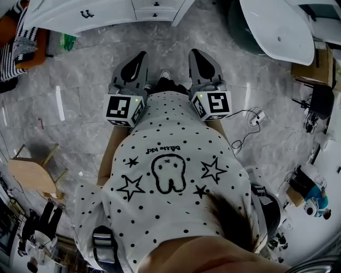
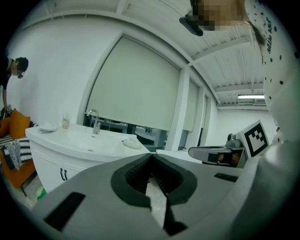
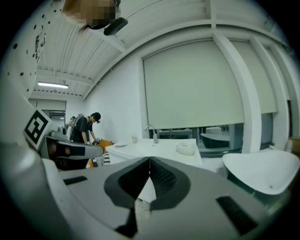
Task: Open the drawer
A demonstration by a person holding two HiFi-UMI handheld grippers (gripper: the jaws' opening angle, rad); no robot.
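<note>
The white vanity cabinet (image 1: pixel 80 16) stands at the top of the head view, a stretch of floor away from both grippers. Its drawers (image 1: pixel 155 6) with small black handles are shut. In the left gripper view I see its basin top with a faucet (image 2: pixel 95 121) and a black handle (image 2: pixel 63 174) on its front. My left gripper (image 1: pixel 139 56) and right gripper (image 1: pixel 196 53) are held side by side in front of the person's chest, pointing at the cabinet. The jaws of both are shut with nothing between them, as the left gripper view (image 2: pixel 151 157) and the right gripper view (image 3: pixel 150 160) show.
A white bathtub (image 1: pixel 277 26) stands at the far right. An orange seat with striped cloth (image 1: pixel 21 37) is left of the cabinet, with a person (image 3: pixel 86 129) bent over there. A wooden stool (image 1: pixel 32 173) stands at left; a cable and power strip (image 1: pixel 256 116) lie on the grey marble floor.
</note>
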